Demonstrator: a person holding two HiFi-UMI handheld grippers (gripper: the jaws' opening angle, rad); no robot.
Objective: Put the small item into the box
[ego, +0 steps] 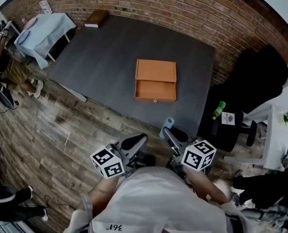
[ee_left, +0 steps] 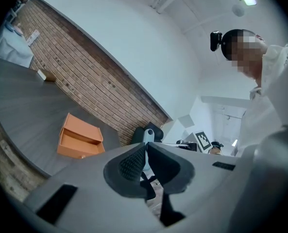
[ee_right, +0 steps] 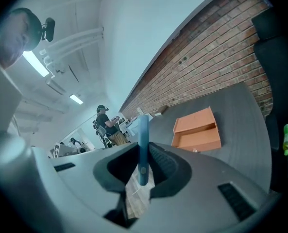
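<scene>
Right gripper view: right tool (ee_right: 143,152) is clamped on a slim blue item (ee_right: 143,125). Left tool (ee_left: 145,153) has its jaws together, nothing between. Orange box (ego: 155,80) lies open on the grey mat (ego: 105,52).

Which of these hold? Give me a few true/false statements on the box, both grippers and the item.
1. The orange box lies open on the dark mat. True.
2. The right gripper is empty. False: it is shut on a slim blue item.
3. The left gripper is shut with nothing between its jaws. True.
4. The blue item is already in the box. False: it is in the right gripper, away from the box.
5. A green bottle sits inside the box. False: the green bottle rests on the black chair beside the mat.
</scene>
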